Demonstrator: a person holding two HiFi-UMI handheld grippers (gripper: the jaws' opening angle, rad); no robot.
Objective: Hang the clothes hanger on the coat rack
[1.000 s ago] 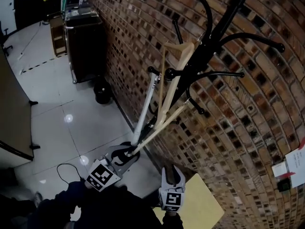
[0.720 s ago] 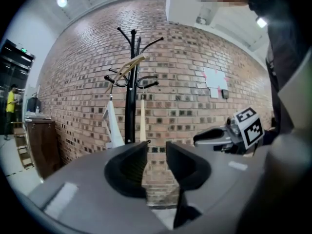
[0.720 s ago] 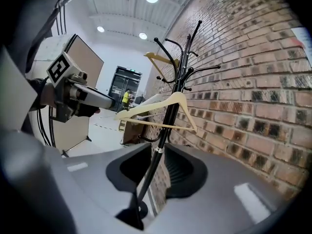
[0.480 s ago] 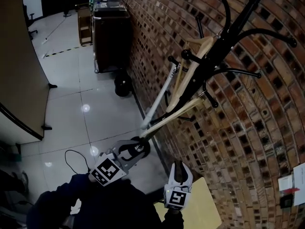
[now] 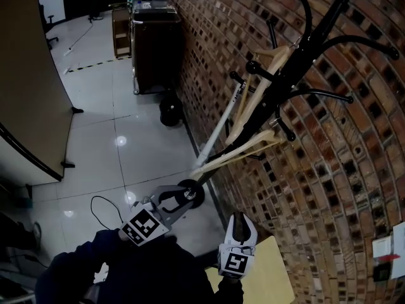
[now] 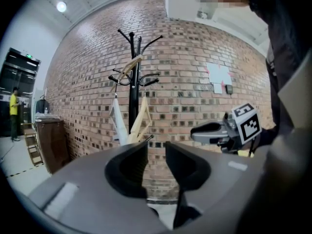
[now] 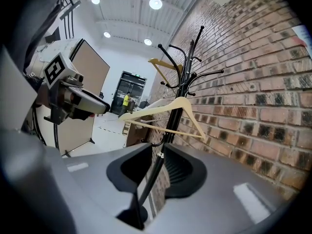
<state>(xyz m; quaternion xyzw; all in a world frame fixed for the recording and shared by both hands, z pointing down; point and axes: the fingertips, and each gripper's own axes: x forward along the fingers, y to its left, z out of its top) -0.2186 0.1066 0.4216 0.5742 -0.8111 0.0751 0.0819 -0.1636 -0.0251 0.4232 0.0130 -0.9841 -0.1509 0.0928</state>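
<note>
The left gripper [image 5: 178,198] has backed off the wooden hanger [image 5: 240,152], jaws slightly apart, empty; the right gripper [image 5: 238,220] closes on nothing. Tilted, the hanger could slip off the coat rack [image 5: 310,40].

The left gripper [image 5: 177,197] had a pale grey, smoothly rounded shell with black, hollowed fingers [image 6: 127,168] set a narrow gap apart. Behind them sat its white marker cube [image 5: 143,226], each visible face printed with a black square code. The right gripper [image 5: 239,220] showed the same grey shell and a like cube [image 5: 235,263]. Its black fingers [image 7: 181,172], ribbed on the inner face, were closing on open air. A pale rectangular patch [image 7: 249,202] marked the upper surface of its shell. The person wore a dark, long-sleeved garment [image 5: 145,274].
</note>
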